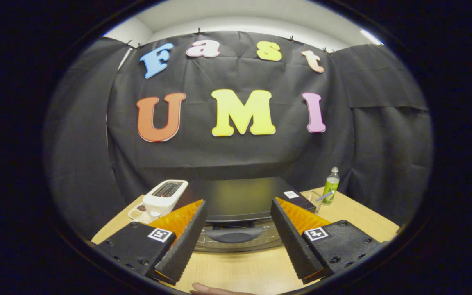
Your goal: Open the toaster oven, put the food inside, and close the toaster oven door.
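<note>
A black toaster oven stands on the wooden table just ahead of my fingers, seen from above and in front. Its glass door looks closed, with a dark curved handle across the top of the door. My gripper hovers above the table in front of the oven, open wide, with nothing between the fingers. The door handle shows in the gap between them. The food is a small plate of bits to the left of the oven, beside the left finger.
A white slot toaster sits left of the oven. A green bottle and a clear glass stand to the oven's right. A fingertip of a person rests at the table's near edge.
</note>
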The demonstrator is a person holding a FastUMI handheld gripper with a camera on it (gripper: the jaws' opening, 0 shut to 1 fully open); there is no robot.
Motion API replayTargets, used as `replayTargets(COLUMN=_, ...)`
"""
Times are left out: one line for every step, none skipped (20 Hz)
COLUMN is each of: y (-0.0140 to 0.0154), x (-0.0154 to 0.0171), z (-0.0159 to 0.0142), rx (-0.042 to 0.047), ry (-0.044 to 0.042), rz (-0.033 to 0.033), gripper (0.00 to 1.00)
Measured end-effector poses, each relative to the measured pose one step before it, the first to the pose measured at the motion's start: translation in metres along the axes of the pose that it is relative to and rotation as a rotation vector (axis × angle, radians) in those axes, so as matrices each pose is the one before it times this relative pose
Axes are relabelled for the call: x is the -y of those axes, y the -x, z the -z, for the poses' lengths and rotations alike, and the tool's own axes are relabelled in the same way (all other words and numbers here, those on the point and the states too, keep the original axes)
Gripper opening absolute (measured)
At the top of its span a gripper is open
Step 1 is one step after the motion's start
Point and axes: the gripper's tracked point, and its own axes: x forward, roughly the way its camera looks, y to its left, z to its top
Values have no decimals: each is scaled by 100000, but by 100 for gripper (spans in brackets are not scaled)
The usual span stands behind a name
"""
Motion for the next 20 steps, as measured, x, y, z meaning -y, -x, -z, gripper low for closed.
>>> replayTargets(y=-1692, x=234, z=1266, rx=-3674, ry=679, rz=799, gripper=100)
replayTargets(y=-1295, x=602, z=822, rx=-2345, ry=855, rz=1905, gripper=100)
replayTargets(y=-1149, x=454, z=553, rx=-748, ry=1116, rz=2115, gripper=100)
replayTargets(y=-805, x=211, z=341, rx=-391, ry=716, rz=1052, gripper=100)
replayTargets(y=-842, x=171, z=858, rx=-2309, ry=13, rz=1048, gripper=100)
replayTargets(y=-499, x=-123, z=773, rx=-2502, ry=-1309, rz=-1142, gripper=100)
replayTargets(y=-208, x=-400, z=-188, rx=2445, ry=-3253, rz=-1217, gripper=100)
replayTargets(y=-227, x=46, z=-221, rx=-534, ry=361, rz=-270, gripper=100)
replayTargets(y=627, x=33, z=352, rx=-677, ry=650, rz=-56, gripper=100)
replayTargets(y=144, x=-233, z=282, rx=605, ry=-603, rz=-387, gripper=100)
replayTargets(y=-45, x=-409, z=974, rx=-2510, ry=417, rz=-728, gripper=100)
replayTargets(y=49, x=-126, z=949, rx=-2561, ry=1769, rz=1113, gripper=100)
replayTargets(y=145, x=91, z=-468, rx=4697, ry=4166, rz=1516, gripper=100)
replayTargets(y=366, x=-178, z=-60, rx=752, ry=3492, rz=1215, gripper=100)
replayTargets(y=339, x=183, z=78, rx=1294, ry=697, rz=652, gripper=100)
replayTargets(y=238, x=54, z=575, rx=-400, ry=-784, rz=-113, gripper=100)
replayTargets(y=366, x=124, z=249, rx=-251, ry=-2217, rz=-550, gripper=100)
replayTargets(y=470, x=184, z=470, rx=-629, ry=-2108, rz=-790, gripper=100)
replayTargets(y=453, x=31, z=204, rx=-176, ry=-1275, rz=-622, gripper=100)
replayTargets(y=658, x=15, z=455, rx=-407, ry=27, rz=-385, gripper=100)
